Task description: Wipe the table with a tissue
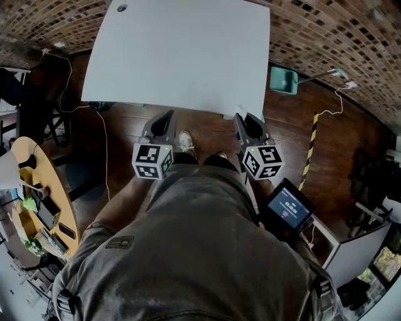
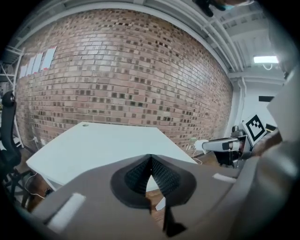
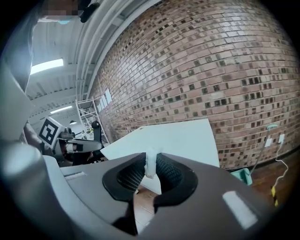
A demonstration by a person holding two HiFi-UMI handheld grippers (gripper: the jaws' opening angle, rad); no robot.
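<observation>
White tissue point(image 3: 150, 165) is sitting pinched thinly in the right gripper point(image 1: 250, 124), short of the table point(image 1: 182, 56)'s near edge, probably risking slipping free or tearing when dragged, while the left gripper point(image 2: 151, 164) is hanging closed, empty.

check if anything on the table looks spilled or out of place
Nothing stands out: the white table shows no spill or damage, and the tissue sits pinched in the right gripper.

Table point(image 1: 182, 56) top, upper centre: open, room to pass. Grommet point(image 1: 121, 8) upper-left corner; brick wall point(image 1: 326, 37) behind far edge.
</observation>
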